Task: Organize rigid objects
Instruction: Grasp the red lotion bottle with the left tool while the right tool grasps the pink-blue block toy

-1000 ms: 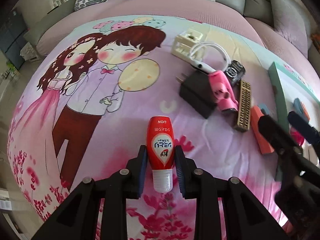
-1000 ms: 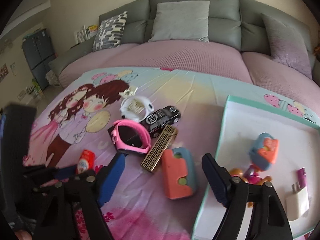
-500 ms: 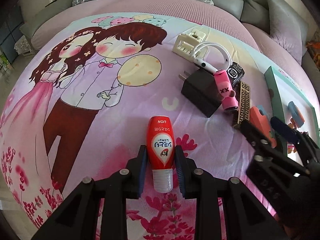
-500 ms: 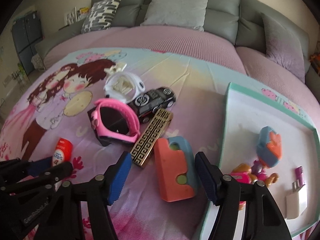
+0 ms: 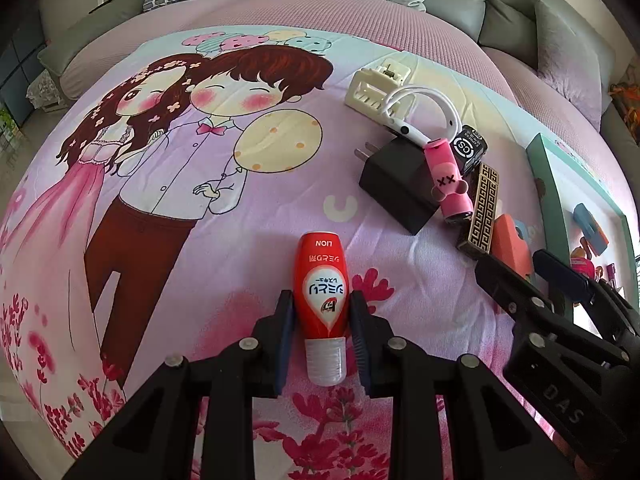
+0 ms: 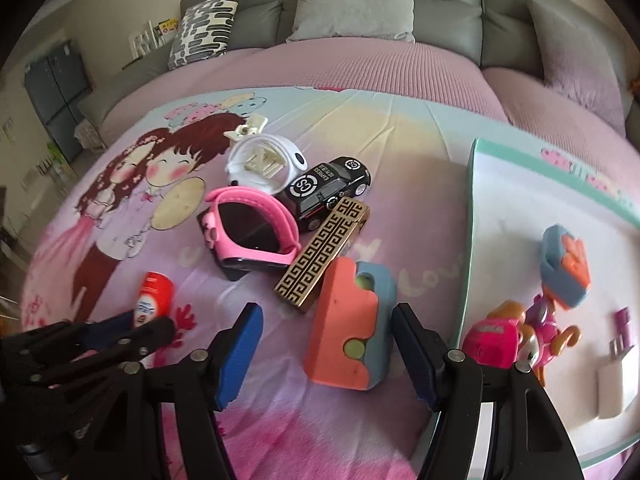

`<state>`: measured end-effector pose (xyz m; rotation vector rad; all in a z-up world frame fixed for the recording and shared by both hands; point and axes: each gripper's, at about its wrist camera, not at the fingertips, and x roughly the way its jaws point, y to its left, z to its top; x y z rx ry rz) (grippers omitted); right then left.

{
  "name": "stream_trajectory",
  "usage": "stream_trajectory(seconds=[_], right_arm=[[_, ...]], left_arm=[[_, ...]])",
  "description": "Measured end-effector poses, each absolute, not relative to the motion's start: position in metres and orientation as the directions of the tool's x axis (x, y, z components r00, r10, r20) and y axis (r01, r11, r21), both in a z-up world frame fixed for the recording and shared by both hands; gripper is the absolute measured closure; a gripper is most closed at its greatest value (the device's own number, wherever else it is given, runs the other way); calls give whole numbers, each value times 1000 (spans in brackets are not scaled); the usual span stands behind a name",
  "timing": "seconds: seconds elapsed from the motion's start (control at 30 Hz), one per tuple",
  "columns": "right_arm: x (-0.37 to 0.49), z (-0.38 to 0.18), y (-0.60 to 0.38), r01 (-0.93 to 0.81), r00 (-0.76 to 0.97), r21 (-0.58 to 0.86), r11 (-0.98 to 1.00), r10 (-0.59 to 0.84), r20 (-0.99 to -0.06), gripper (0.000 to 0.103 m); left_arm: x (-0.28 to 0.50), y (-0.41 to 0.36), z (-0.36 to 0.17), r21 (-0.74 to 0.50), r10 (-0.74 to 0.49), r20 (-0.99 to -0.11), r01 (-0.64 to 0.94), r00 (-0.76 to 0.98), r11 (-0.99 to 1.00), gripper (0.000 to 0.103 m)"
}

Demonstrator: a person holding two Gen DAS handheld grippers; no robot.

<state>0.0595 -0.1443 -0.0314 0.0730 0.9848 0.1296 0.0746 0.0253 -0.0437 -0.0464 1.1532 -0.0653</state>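
My left tongs (image 5: 322,326) are closed onto the red bottle (image 5: 322,288), blue pads pressed against both its sides, clear cap pointing back at my camera and the base with the LION print pointing away; the bottle lies flat on the cartoon bedsheet (image 5: 168,168) of the bed. In the right view the same bottle (image 6: 154,298) shows at far left behind the left tongs (image 6: 120,332). My right tongs (image 6: 328,354) stand wide open, holding nothing, straddling the orange-and-blue block (image 6: 352,324), which lies on the sheet with a gap to each pad (image 6: 240,356); the block sits nearer the right-hand finger. Just beyond the block: gold patterned bar (image 6: 324,256), its near end touching or overlapping the block's top corner. Pink watch (image 6: 248,228) rests on a black charger (image 5: 400,184), beside the black toy car (image 6: 328,188). White band (image 6: 264,164) and cream clip (image 5: 376,84) lie behind those. To the right, the green-rimmed tray (image 6: 472,216) holds a second orange-and-blue piece (image 6: 566,264), a pink figure toy (image 6: 520,336), a small purple item (image 6: 624,320) and a white plug (image 6: 614,384). Grey sofa cushions (image 6: 356,0) lie at the back.
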Motion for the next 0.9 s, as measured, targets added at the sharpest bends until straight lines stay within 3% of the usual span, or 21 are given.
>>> stream_trajectory(seconds=[0.33,0.9], right_arm=[[64,-40,-136,-38,555,-25,999,0,-832,53],[61,-39,-137,-31,556,12,999,27,-831,55]], left_arm=[[74,23,-44,-63,-67,-907,23,415,998,75],[72,12,-42,-9,-25,-898,39,439,999,75]])
